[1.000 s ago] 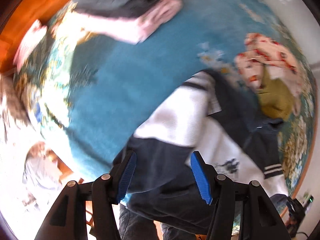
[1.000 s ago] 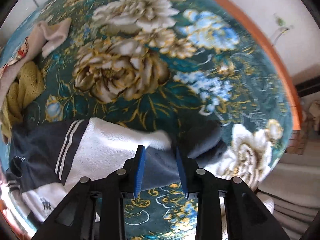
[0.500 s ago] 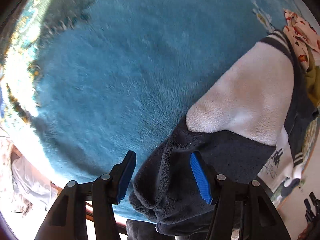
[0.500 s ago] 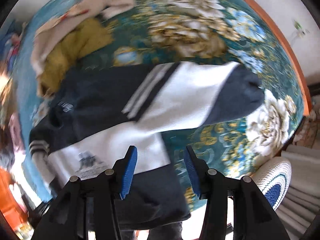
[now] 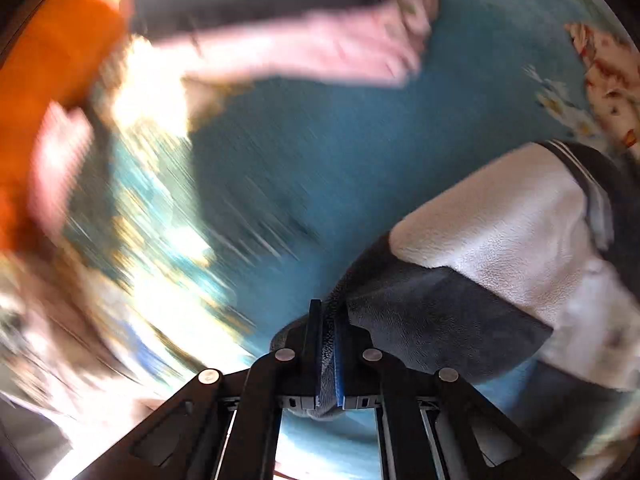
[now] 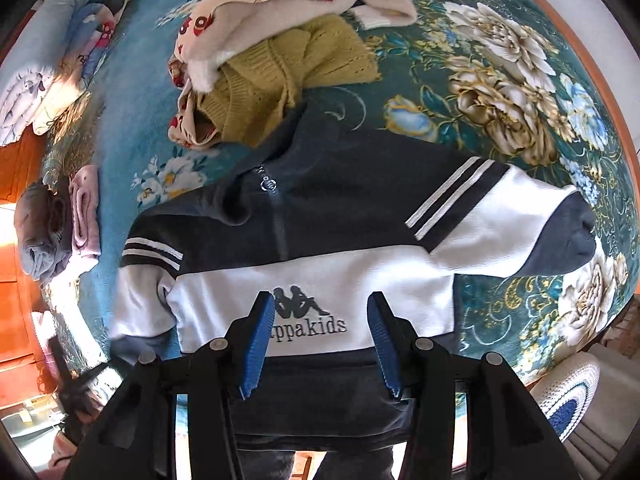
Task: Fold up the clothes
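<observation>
A navy and white fleece sweater (image 6: 320,240) lies spread front up on a teal floral blanket (image 6: 500,80), with one sleeve stretched out to the right. My right gripper (image 6: 322,336) hovers open above its printed logo, holding nothing. In the left wrist view the other sleeve (image 5: 480,248) is white with a dark navy cuff (image 5: 420,320). My left gripper (image 5: 328,344) is shut on that cuff's edge, and the cloth is pinched between the blue pads. The left wrist view is heavily motion blurred on its left half.
A mustard knit top (image 6: 288,76) and a cream red-flowered garment (image 6: 256,20) lie heaped beyond the sweater's collar. Folded pink and grey clothes (image 6: 60,224) sit at the blanket's left edge beside bedding (image 6: 48,60). A white and blue round cushion (image 6: 568,396) is at lower right.
My left gripper has shut on the dark sleeve cuff and is swinging fast. My right gripper, open, has drawn back to above the chest logo; the sweater now lies flatter.
</observation>
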Motion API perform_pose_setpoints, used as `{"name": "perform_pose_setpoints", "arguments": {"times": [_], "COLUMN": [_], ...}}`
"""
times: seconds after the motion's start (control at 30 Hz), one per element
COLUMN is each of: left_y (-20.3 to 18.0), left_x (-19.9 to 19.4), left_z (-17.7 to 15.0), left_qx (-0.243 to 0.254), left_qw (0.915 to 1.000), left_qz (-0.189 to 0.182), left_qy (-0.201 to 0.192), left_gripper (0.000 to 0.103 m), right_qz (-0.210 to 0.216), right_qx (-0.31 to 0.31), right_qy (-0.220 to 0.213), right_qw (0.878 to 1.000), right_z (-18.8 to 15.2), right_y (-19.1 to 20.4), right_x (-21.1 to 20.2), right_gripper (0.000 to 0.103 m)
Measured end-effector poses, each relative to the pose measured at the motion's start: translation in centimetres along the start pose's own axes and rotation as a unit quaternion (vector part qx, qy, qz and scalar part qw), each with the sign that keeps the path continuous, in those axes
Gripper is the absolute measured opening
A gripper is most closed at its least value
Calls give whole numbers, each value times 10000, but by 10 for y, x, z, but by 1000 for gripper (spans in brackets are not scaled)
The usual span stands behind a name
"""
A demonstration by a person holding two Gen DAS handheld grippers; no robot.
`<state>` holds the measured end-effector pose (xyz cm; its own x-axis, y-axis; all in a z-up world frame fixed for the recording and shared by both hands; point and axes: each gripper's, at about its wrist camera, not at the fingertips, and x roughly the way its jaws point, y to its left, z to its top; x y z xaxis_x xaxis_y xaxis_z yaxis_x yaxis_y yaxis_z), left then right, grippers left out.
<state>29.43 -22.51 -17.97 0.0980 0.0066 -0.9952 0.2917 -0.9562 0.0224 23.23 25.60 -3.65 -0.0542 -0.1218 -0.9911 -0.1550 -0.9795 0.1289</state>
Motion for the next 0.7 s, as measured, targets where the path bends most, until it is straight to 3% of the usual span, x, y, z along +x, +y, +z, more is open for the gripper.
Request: {"name": "perform_pose_setpoints", "arguments": {"times": [0.2,0.3,0.37,0.43,0.53,0.7], "left_y": [23,24,27,24,21,60], "left_x": [-37,-34,-32,-30,-33,-35], "left_z": [48,50,47,39,32,8], "left_qx": [267,-125,-273,-167,-63,-798], "left_qw": [9921,9962,9971,9975,9958,9932], "left_qz": [965,615,424,360,552,488], "left_qy": [-761,-597,-562,-586,-722,-691], "left_gripper": [10,16,39,40,40,47], "right_qz": [98,160,269,378,434,331], "right_qx": [183,243,280,250,-12,-789], "right_qy": [146,303,443,628,943,1065], "right_qw": [9997,9991,9983,9970,9946,9906], "right_z": [9,20,29,38,50,73], "right_y": [8,15,21,32,59,112], "right_x": [14,29,44,65,103,151], "right_gripper": [49,49,49,50,50,49]}}
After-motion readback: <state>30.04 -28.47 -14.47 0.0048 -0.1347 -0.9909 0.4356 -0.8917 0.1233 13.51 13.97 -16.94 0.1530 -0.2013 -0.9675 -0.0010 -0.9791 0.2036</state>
